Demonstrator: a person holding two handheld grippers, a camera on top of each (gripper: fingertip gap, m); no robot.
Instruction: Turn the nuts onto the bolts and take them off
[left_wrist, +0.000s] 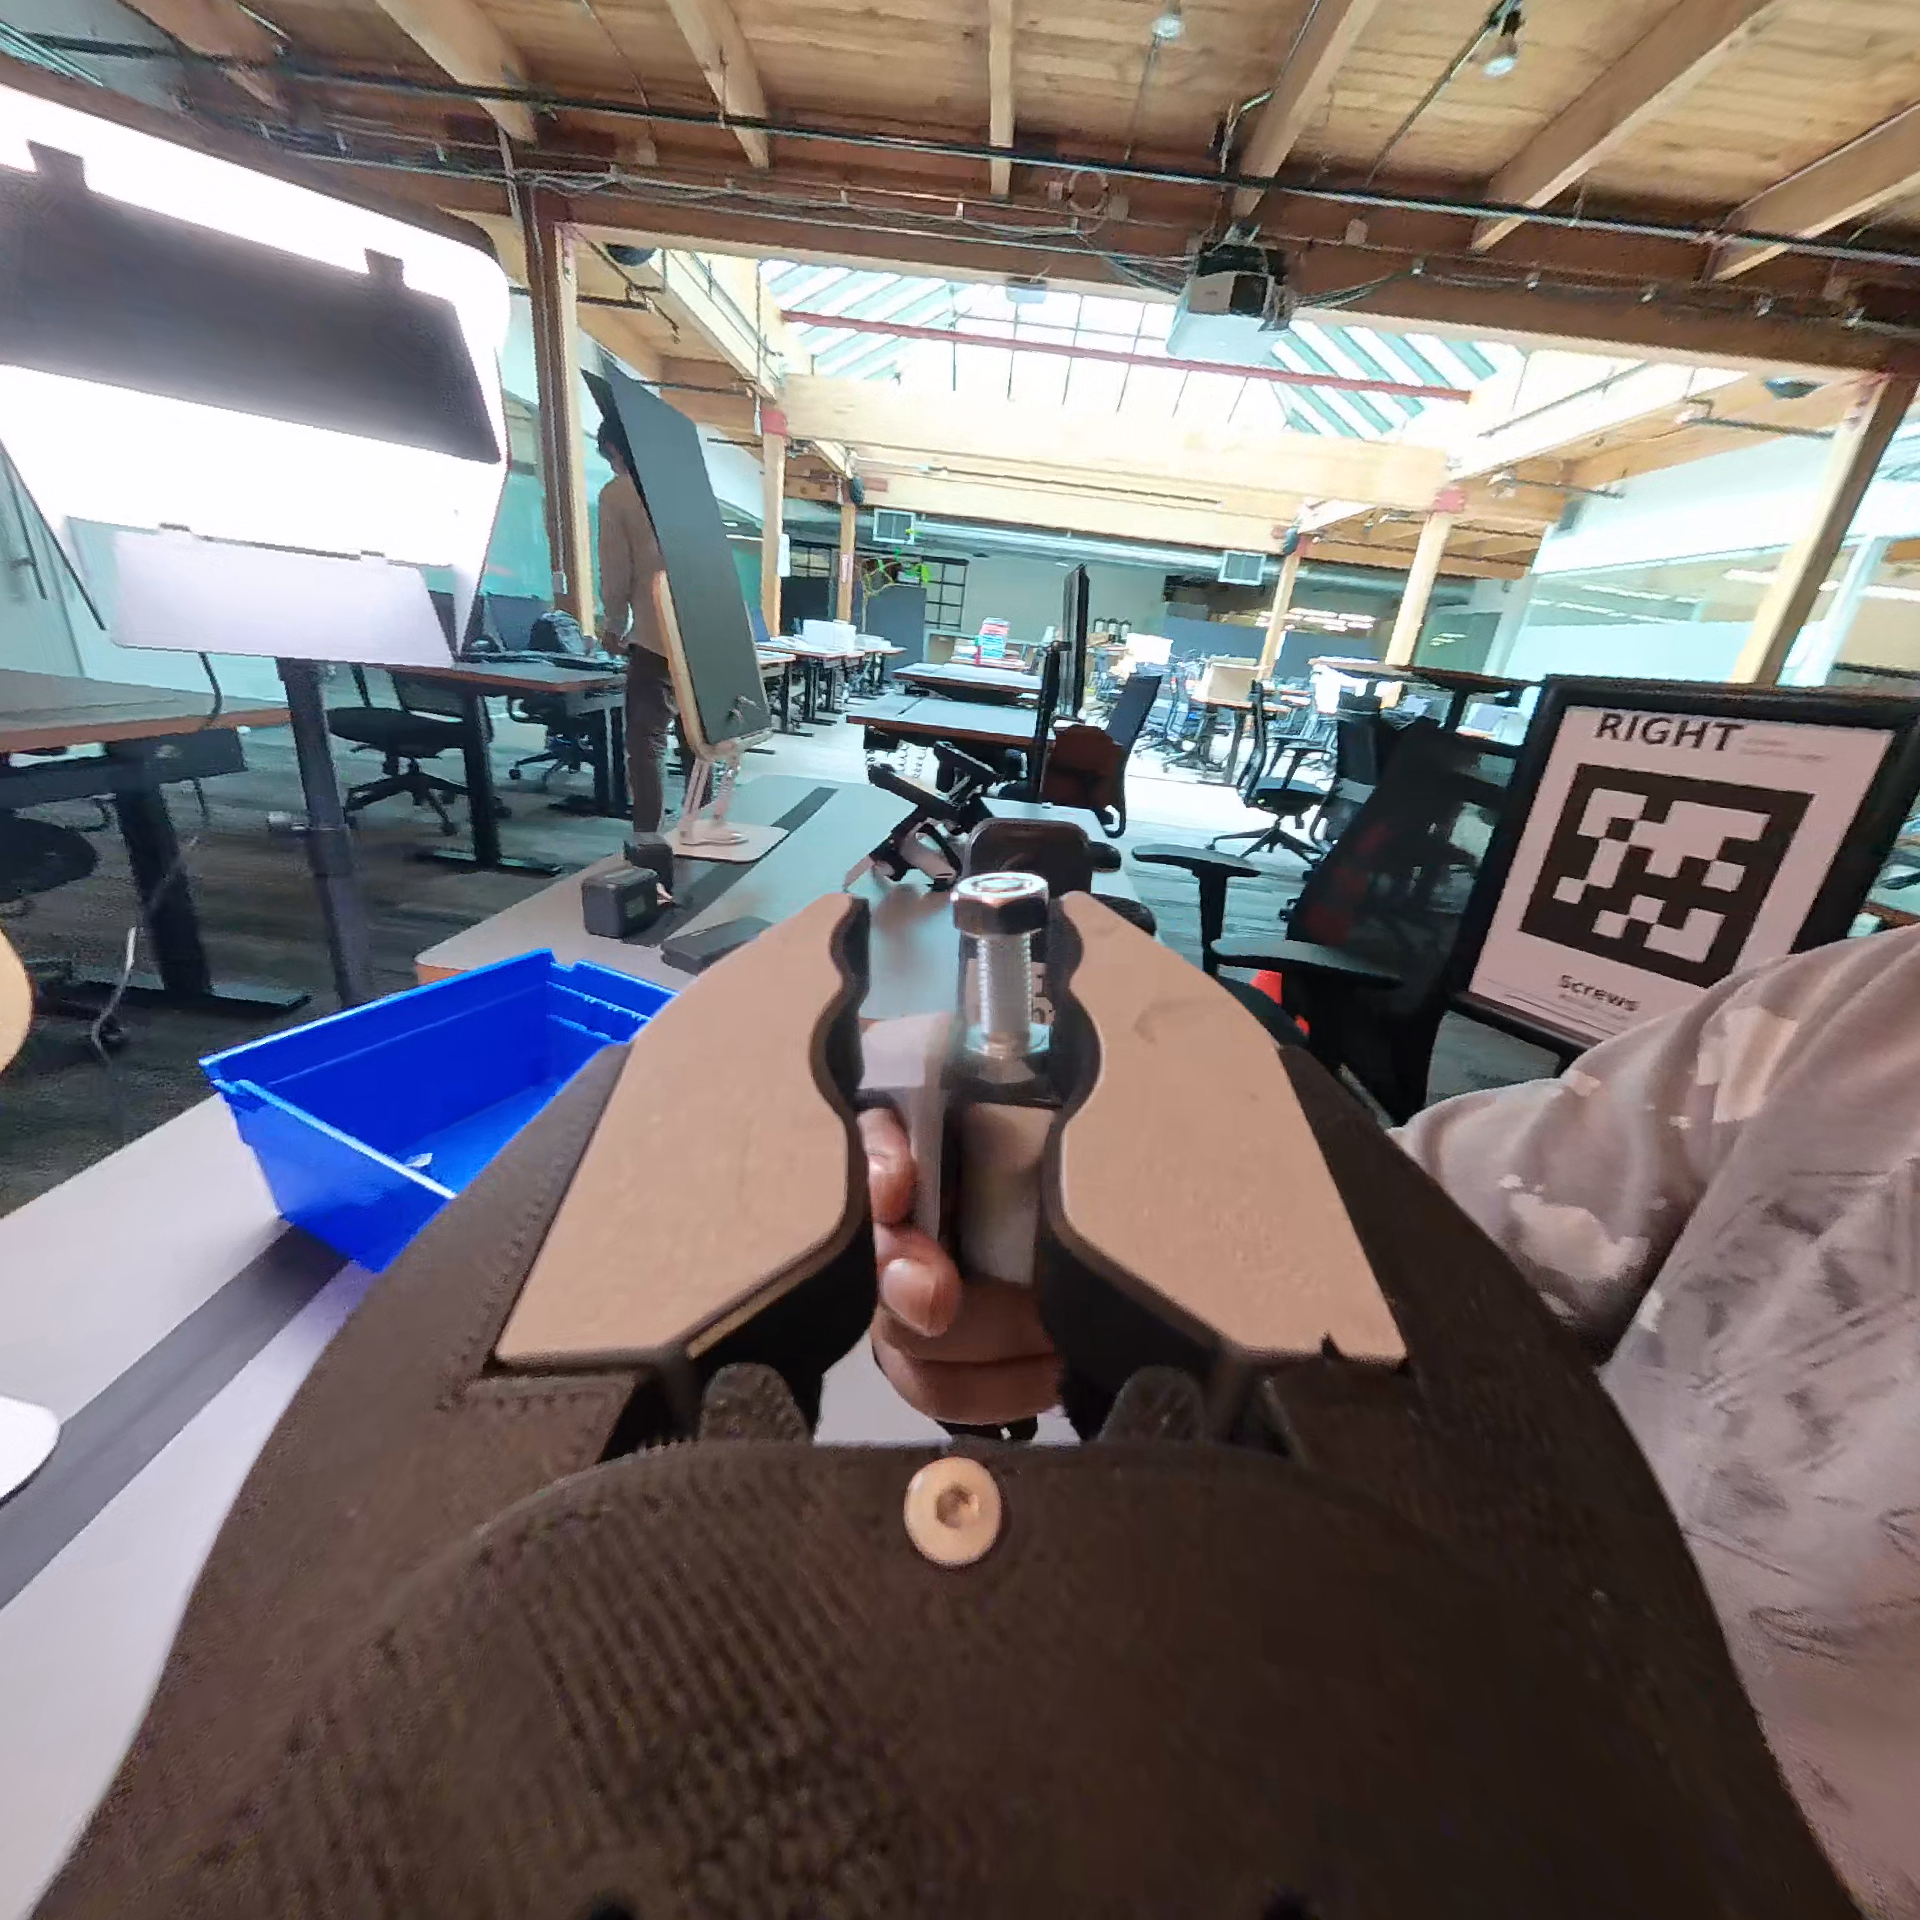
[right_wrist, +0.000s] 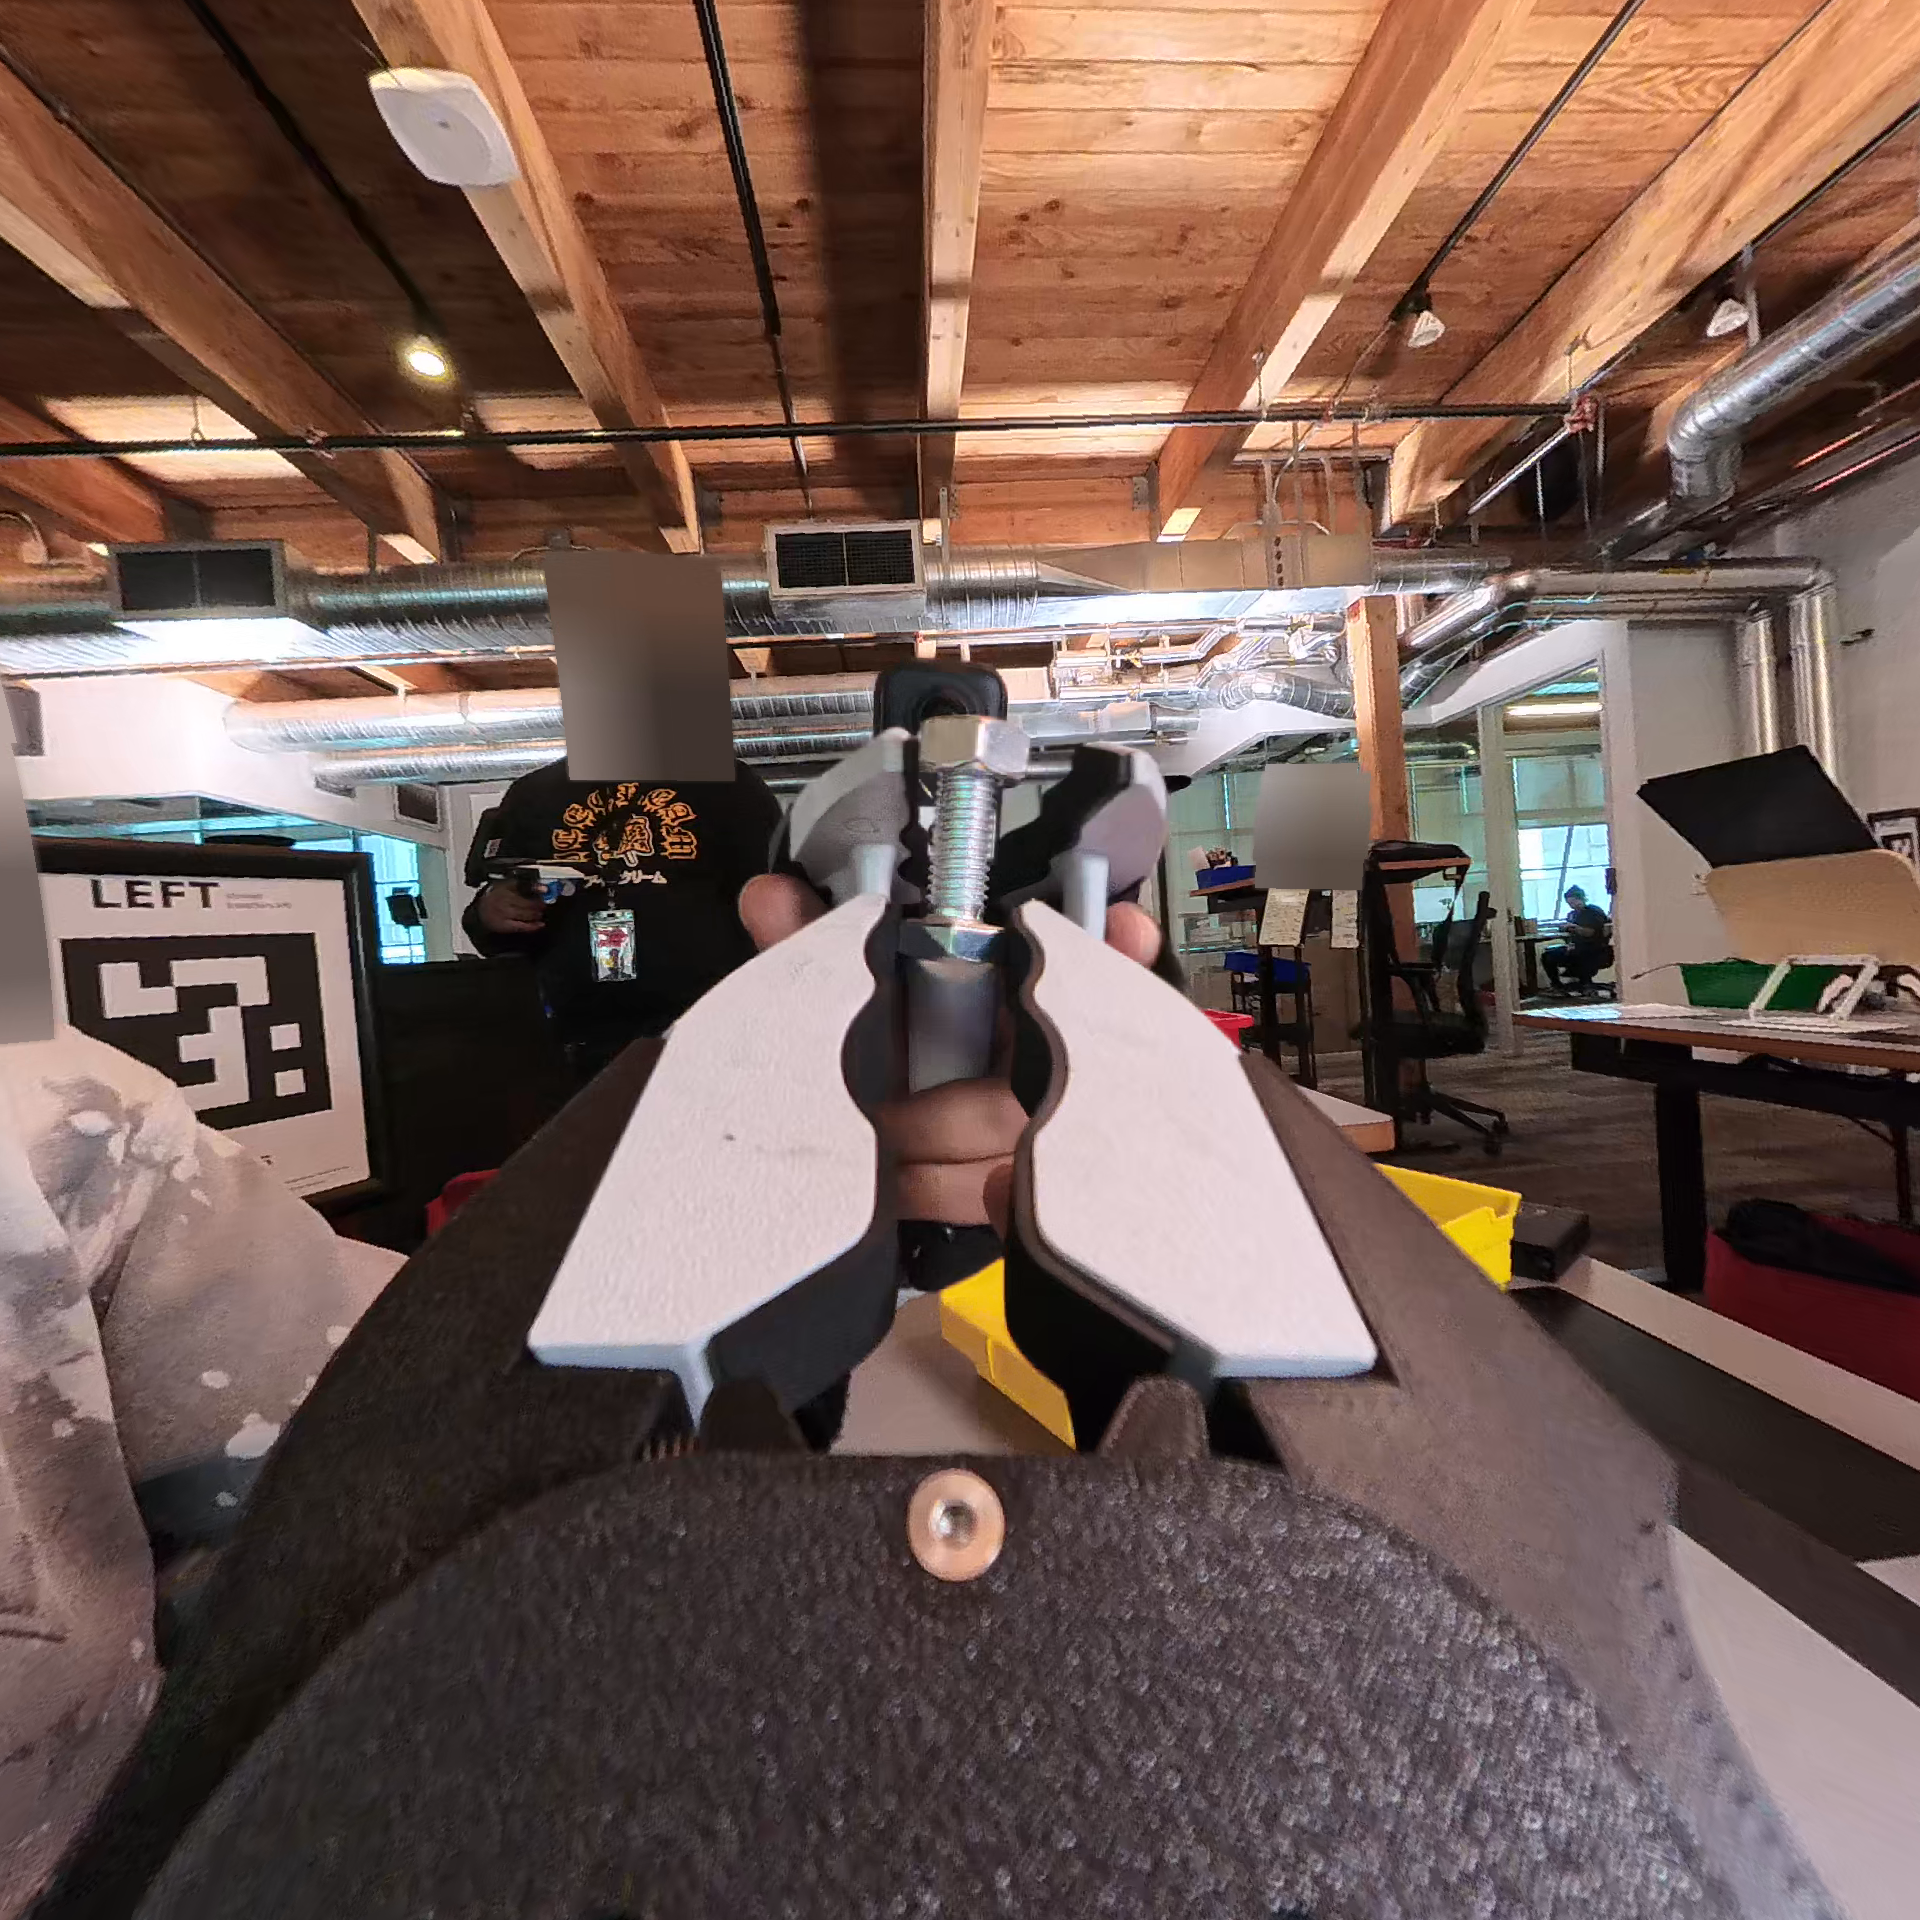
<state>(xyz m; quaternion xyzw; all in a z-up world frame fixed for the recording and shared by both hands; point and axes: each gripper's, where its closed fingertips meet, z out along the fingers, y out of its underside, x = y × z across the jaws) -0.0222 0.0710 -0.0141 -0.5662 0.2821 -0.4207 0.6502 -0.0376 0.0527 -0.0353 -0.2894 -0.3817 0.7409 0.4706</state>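
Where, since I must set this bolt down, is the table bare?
Bare table lies on the near side of the blue bin, and right of the yellow bin, either side of the dark strip. It is crowded around the held bolt and nut.

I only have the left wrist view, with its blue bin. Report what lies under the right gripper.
Observer: A yellow bin sits on the table beneath the right gripper.
Operator: Now tell me what that gripper is holding.
Observer: Its fingers are closed on the nut, at the near end of the bolt. The threads beyond the nut are bare up to the head.
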